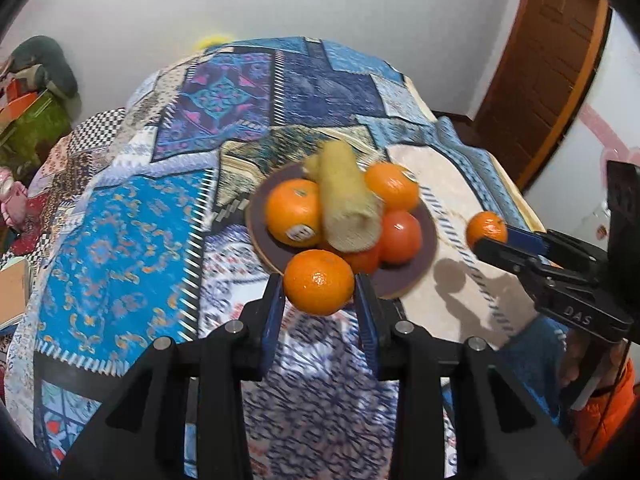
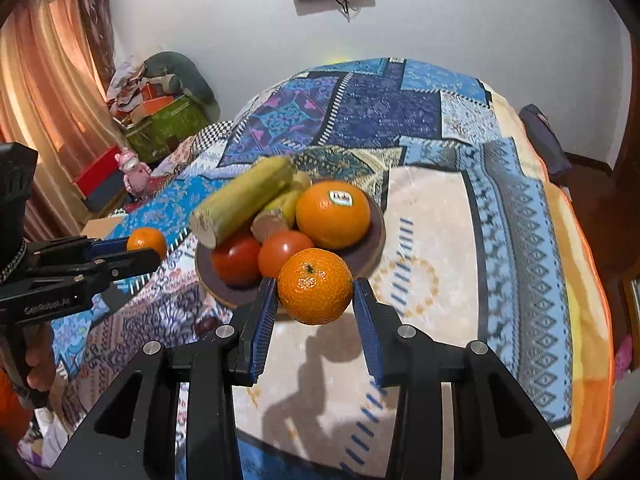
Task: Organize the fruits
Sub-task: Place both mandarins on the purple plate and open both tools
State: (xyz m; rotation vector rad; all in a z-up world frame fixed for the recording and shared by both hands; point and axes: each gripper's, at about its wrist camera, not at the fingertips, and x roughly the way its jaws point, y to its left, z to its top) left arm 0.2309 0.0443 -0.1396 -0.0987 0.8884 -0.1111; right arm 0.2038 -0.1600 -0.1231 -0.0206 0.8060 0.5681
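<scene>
Each small round orange mandarin [image 1: 319, 282] [image 2: 315, 286] is pinched by half-closed jaws — left gripper [image 1: 319, 292], right gripper [image 2: 315, 292] — and could be squeezed out if jolted.

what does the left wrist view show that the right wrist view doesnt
Only the left wrist view shows the brown wooden door and an orange sleeve below the right gripper.

Only the right wrist view shows the orange curtain, the pink toy figure and a knob of beige ginger on the plate.

Both show the round dark plate of fruit on the blue patchwork blanket, the yellow corn cob, the stickered large orange, and each gripper shut on a small orange mandarin.
</scene>
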